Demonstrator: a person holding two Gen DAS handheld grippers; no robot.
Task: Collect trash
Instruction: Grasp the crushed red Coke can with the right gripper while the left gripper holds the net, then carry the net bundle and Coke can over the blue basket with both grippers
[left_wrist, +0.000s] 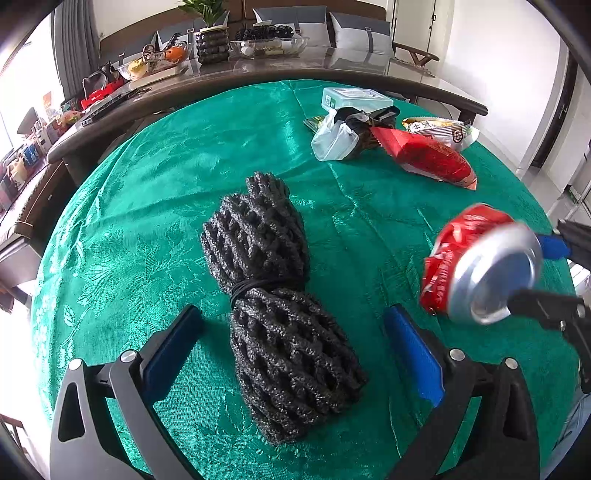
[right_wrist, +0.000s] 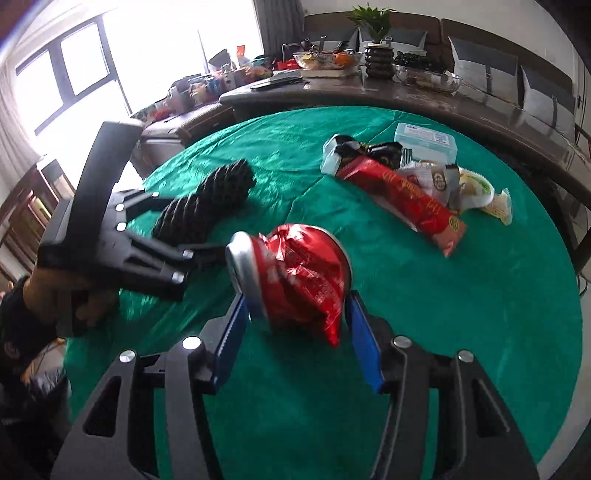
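The right gripper (right_wrist: 297, 317) is clamped on a crushed red can (right_wrist: 295, 273), lifted just above the green tablecloth (right_wrist: 461, 332). The can seems light, thin and slippery, so holding the dented middle is safest. The left gripper (left_wrist: 291, 336) stands wide apart around a soft black foam net (left_wrist: 273, 295).

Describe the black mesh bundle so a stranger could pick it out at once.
Start at the round table under the green cloth. The black mesh bundle lies near its middle, between the open left gripper's blue pads, untouched. Unlike the crushed red can and shiny snack wrappers nearby, it is matte black netting, cinched at the waist by a thin black band.
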